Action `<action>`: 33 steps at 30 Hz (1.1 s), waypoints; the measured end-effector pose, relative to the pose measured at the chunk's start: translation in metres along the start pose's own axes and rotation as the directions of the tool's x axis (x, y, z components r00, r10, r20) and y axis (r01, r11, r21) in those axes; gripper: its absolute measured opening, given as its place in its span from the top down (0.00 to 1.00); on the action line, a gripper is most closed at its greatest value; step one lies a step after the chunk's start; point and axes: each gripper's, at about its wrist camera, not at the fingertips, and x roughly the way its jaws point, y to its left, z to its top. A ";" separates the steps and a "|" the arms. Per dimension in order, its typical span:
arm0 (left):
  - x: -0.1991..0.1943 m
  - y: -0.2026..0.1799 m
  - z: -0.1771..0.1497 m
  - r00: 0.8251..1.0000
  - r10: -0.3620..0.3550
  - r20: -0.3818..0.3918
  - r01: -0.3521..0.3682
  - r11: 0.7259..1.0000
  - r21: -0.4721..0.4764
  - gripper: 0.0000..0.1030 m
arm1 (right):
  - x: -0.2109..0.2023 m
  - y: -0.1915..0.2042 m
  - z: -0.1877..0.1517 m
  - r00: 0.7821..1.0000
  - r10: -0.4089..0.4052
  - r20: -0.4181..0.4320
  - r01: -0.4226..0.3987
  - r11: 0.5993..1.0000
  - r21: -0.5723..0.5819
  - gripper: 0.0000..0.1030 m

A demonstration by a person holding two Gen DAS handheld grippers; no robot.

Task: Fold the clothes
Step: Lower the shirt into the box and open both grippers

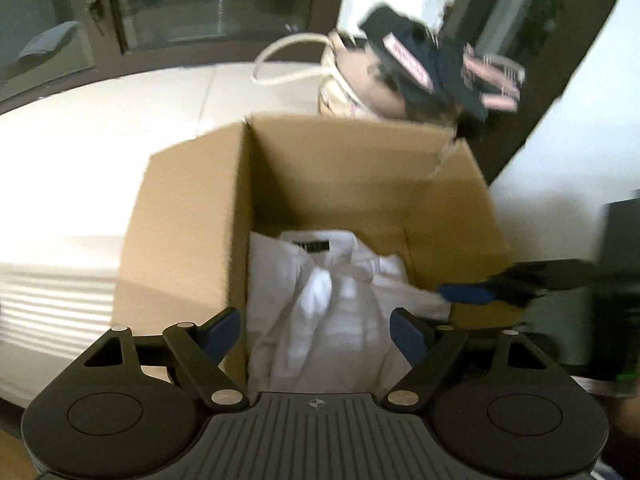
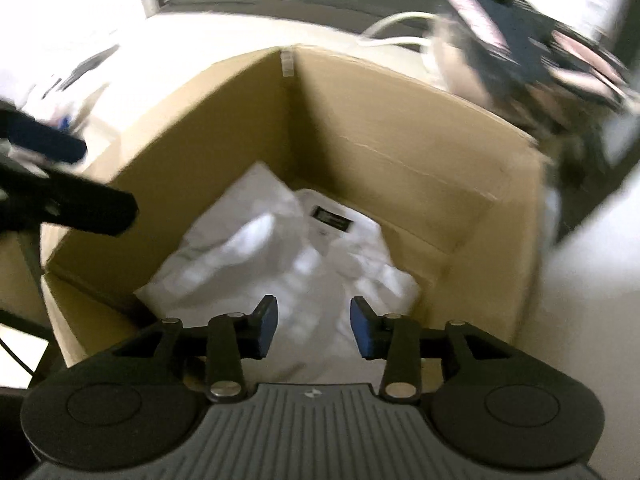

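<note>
White shirt (image 2: 288, 280) in box (image 2: 400, 152) — collar label seemingly unreadable; both hand-held grippers (image 1: 316, 332) (image 2: 314, 326) apart, empty.

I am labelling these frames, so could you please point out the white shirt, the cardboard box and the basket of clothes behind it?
white shirt (image 2: 320, 280): right wrist view, on its crumpled front.
cardboard box (image 1: 180, 220): left wrist view, on its outer left wall.
basket of clothes (image 1: 340, 96): left wrist view, on its pale side.

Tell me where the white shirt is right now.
The white shirt lies folded inside the open cardboard box, on its bottom, collar label toward the far wall, in both wrist views.
</note>
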 end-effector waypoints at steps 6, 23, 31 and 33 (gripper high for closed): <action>-0.027 0.007 0.010 0.997 0.041 0.065 -0.039 0.999 -0.034 0.19 | 0.045 0.019 0.033 0.995 0.082 -0.065 -0.089 0.989 -0.114 0.53; -0.041 0.039 0.040 0.996 0.009 0.083 0.003 0.989 -0.147 0.16 | 0.136 0.052 0.044 0.966 0.252 -0.062 -0.259 0.913 -0.314 0.58; -0.033 0.043 0.041 0.998 0.003 0.057 0.006 0.987 -0.161 0.16 | 0.180 0.064 0.042 0.947 0.270 -0.172 -0.317 0.872 -0.375 0.58; -0.031 0.042 0.041 0.999 0.001 0.052 0.007 0.987 -0.159 0.16 | 0.195 0.073 0.037 0.946 0.249 -0.210 -0.316 0.858 -0.405 0.58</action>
